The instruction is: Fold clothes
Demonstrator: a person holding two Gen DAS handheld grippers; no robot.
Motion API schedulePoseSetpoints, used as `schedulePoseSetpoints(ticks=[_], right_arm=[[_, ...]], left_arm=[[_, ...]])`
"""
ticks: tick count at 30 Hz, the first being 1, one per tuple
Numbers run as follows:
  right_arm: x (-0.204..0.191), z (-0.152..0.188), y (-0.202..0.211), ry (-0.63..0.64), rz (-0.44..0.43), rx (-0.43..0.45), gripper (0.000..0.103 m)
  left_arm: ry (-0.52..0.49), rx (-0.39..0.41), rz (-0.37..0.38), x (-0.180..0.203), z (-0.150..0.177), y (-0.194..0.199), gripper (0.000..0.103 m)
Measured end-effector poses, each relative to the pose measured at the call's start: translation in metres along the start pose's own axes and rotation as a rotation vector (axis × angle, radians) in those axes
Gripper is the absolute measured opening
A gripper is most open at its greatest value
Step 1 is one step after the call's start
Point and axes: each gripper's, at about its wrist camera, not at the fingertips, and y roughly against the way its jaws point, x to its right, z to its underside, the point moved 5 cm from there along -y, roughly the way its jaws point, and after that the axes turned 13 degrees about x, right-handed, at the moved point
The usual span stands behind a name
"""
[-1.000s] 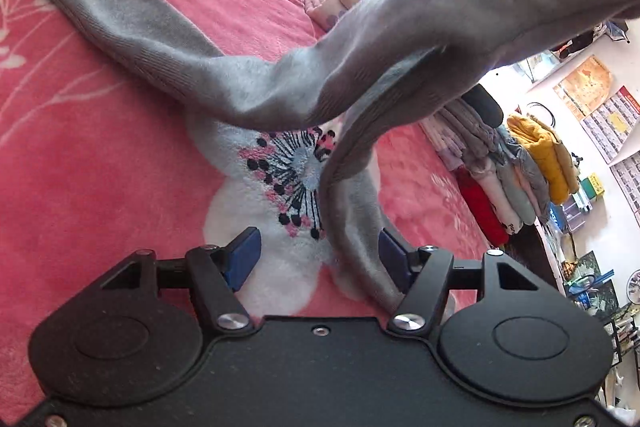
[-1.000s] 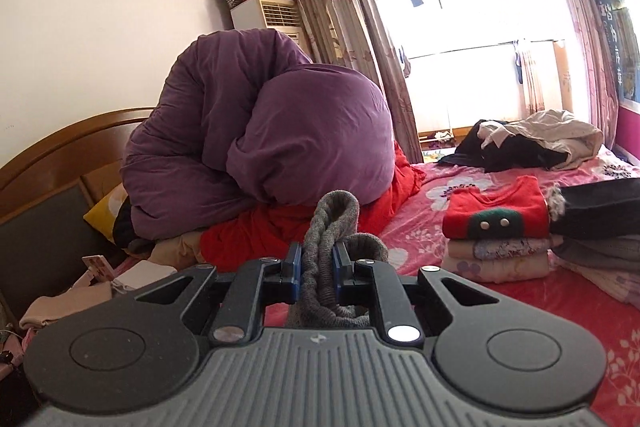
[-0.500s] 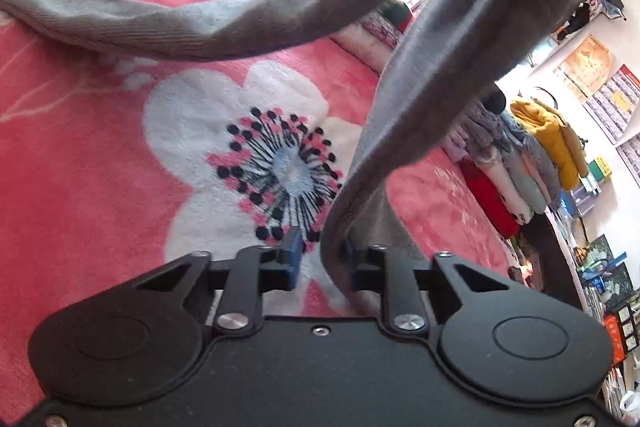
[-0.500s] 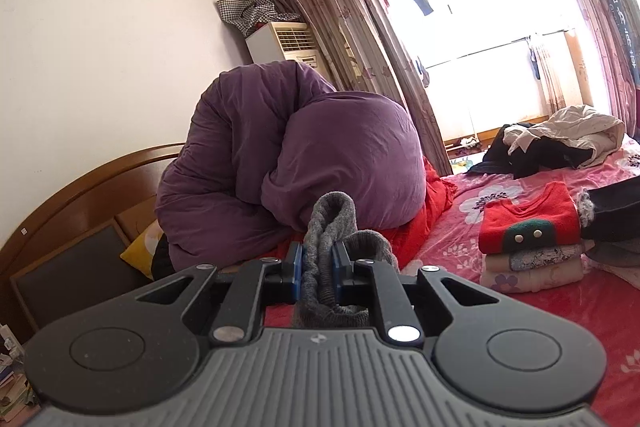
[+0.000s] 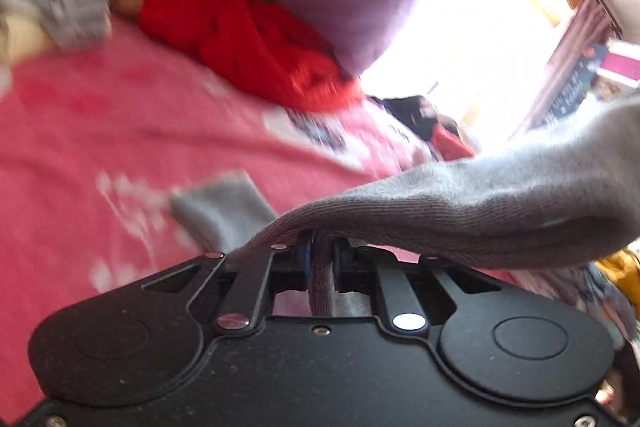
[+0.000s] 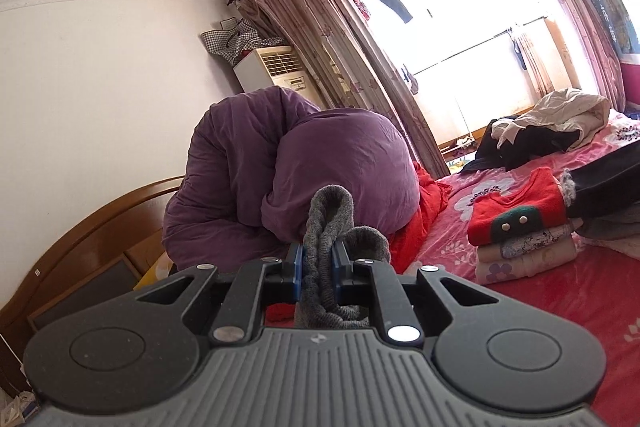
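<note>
1. Clamping grey knit garment [image 5: 460, 211] in left gripper [image 5: 320, 259]: jaws nearly shut, a thin fold of cloth pinched between the blue pads, the rest draping over the fingers and off to the right.
2. Gripping same-looking grey knit [image 6: 326, 223] in right gripper [image 6: 316, 267]: jaws closed on a bunched loop that stands up above the pads; loose end hanging below, behind the gripper body.
3. Judging step in hand: raising the garment by two held points to stretch it before laying a fold.
4. Doing it well: keeping both pinches firm, pulling apart evenly until the span goes taut, no twist between the two holds, then lowering onto a bare patch of the pink floral bedspread [image 5: 120, 131].
5. Watching the free grey end [image 5: 220, 211] lying on the bedspread just beyond the left gripper; likely to drag or crumple unless lifted clear.
6. Locating garment relative to claws: in both, running rightward from the left one; left view motion-blurred, so garment type unclear.
7. Noting surroundings: purple duvet [image 6: 320, 179] ahead at the headboard, folded stack topped by red sweater [image 6: 520, 207] to the right, well apart.
</note>
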Motion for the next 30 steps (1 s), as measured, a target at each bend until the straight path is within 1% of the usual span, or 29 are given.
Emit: schedulePoseSetpoints(ticks=[4,6,7,8,9,10,12,13,15,17,18,19,22,25,26,27,29,30], right_arm=[[0.01,0.004,0.006,-0.058,-0.019,0.019,0.016],[0.014,0.009,0.006,-0.091,-0.032,0.029,0.016],[0.017,0.012,0.005,-0.102,-0.034,0.026,0.016],[0.019,0.017,0.003,-0.106,-0.026,0.019,0.016],[0.022,0.022,0.001,-0.11,-0.022,0.012,0.016],[0.027,0.029,-0.001,-0.114,-0.012,0.003,0.016],[0.043,0.045,-0.005,-0.125,0.028,-0.022,0.016],[0.051,0.053,-0.006,-0.127,0.049,-0.037,0.015],[0.073,0.07,-0.005,-0.125,0.101,-0.072,0.015],[0.096,0.087,-0.004,-0.125,0.153,-0.108,0.016],[0.109,0.098,-0.001,-0.134,0.181,-0.13,0.016],[0.12,0.106,0.002,-0.139,0.203,-0.15,0.016],[0.151,0.13,0.011,-0.127,0.274,-0.225,0.016],[0.178,0.152,0.022,-0.136,0.337,-0.28,0.016],[0.186,0.157,0.027,-0.137,0.36,-0.295,0.016],[0.193,0.161,0.029,-0.136,0.378,-0.306,0.016],[0.208,0.167,0.035,-0.135,0.421,-0.33,0.015],[0.215,0.17,0.037,-0.132,0.442,-0.341,0.015]], left_arm=[[-0.133,0.239,-0.074,-0.01,-0.054,0.026,0.009],[-0.252,0.365,-0.121,-0.007,-0.07,0.041,0.008],[-0.307,0.414,-0.142,-0.005,-0.076,0.045,0.009],[-0.332,0.428,-0.152,-0.006,-0.078,0.045,0.008],[-0.343,0.413,-0.152,-0.009,-0.075,0.043,0.009],[-0.375,0.374,-0.151,-0.011,-0.068,0.037,0.009],[-0.459,0.277,-0.152,-0.013,-0.048,0.024,0.009],[-0.48,0.223,-0.146,-0.014,-0.035,0.017,0.009],[-0.479,0.073,-0.107,-0.02,-0.005,0.007,0.009],[-0.41,-0.058,-0.067,-0.029,0.023,0.002,0.009],[-0.388,-0.107,-0.051,-0.031,0.035,0.002,0.009],[-0.402,-0.137,-0.043,-0.032,0.046,0.003,0.009],[-0.524,-0.164,-0.005,-0.022,0.069,0.014,0.009],[-0.58,-0.204,0.072,-0.013,0.076,0.024,0.01],[-0.586,-0.227,0.1,-0.01,0.077,0.027,0.013],[-0.589,-0.253,0.128,-0.008,0.078,0.029,0.023],[-0.558,-0.307,0.195,-0.006,0.077,0.033,0.032],[-0.525,-0.338,0.229,-0.006,0.075,0.035,0.036]])
